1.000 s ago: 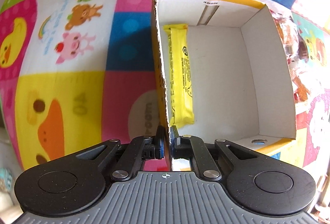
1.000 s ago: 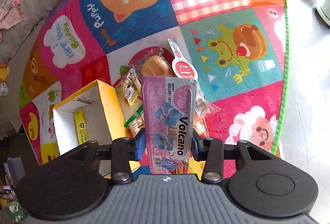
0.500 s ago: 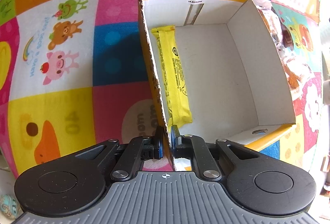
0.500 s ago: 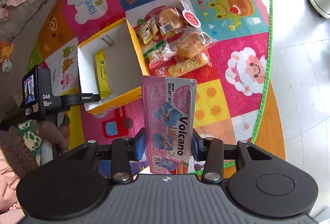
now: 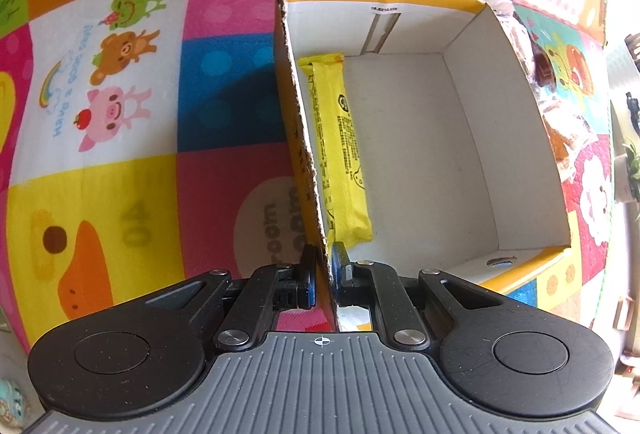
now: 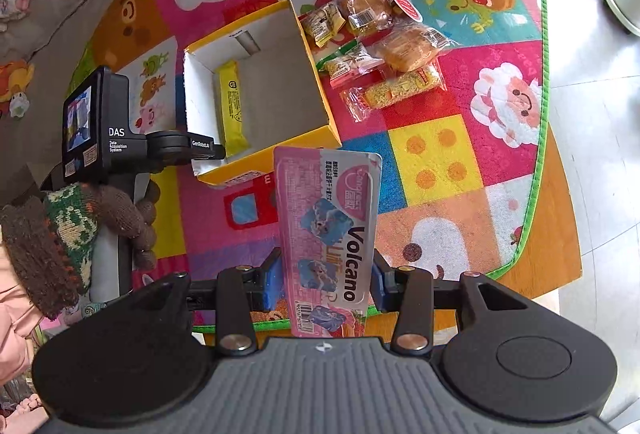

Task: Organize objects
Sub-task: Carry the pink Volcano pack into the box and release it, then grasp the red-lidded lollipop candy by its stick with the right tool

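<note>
The box is an open cardboard carton, yellow outside and plain white inside, sitting on a bright patchwork play mat printed with cartoon animals. A long yellow snack bar lies flat inside along the box's left wall. The left gripper has its fingers closed on the near end of that wall, one pad outside and one inside. The right gripper hangs above the mat near the box, its fingers clamped on the sides of a flat pink packet marked "Volcano" with small blue pictures. To the right of the box lies a cluster of wrapped buns and snacks.
</note>
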A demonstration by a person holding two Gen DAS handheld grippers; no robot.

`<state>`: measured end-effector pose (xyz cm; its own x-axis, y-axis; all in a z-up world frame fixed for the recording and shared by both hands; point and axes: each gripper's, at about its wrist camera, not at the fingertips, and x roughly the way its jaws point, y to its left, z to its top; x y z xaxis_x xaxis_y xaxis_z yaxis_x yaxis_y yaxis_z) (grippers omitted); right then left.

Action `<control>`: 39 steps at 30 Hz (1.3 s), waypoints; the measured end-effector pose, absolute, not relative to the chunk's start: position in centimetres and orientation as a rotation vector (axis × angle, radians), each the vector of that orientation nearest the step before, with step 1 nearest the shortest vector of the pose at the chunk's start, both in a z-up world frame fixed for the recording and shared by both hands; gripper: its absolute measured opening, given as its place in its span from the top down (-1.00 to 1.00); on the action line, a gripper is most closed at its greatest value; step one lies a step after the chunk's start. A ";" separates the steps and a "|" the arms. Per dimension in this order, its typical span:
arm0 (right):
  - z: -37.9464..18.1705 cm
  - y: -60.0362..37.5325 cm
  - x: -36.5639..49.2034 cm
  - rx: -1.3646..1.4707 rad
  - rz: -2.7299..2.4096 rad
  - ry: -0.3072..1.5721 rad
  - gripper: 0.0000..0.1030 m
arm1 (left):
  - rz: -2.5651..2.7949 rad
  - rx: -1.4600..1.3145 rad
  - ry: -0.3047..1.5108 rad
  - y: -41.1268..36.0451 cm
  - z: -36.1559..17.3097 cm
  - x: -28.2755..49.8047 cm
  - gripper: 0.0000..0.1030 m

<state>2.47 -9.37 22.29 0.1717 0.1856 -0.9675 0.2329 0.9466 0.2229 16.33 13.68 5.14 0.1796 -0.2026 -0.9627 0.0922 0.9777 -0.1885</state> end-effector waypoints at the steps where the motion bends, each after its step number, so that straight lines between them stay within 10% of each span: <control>1: 22.2 -9.2 2.4 0.358 -0.033 1.410 0.18 | -0.205 -0.108 1.375 13.8 5.2 16.2 0.81; 19: 21.7 -4.7 16.8 0.264 0.140 1.401 0.18 | -0.182 -0.270 1.381 15.6 4.5 15.5 0.79; 23: 21.3 -4.1 19.7 0.264 0.154 1.368 -0.14 | -0.165 -0.297 1.386 15.6 4.7 15.7 0.79; 39: 15.7 -20.8 12.3 0.205 -0.062 1.458 -0.19 | -0.020 -0.262 1.409 13.8 5.1 17.4 0.81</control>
<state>12.30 -20.78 15.69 0.1143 0.0819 -0.9901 0.1661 0.9810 0.1003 17.38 13.80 5.12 0.1658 -0.1690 -0.9716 -0.1412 0.9710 -0.1929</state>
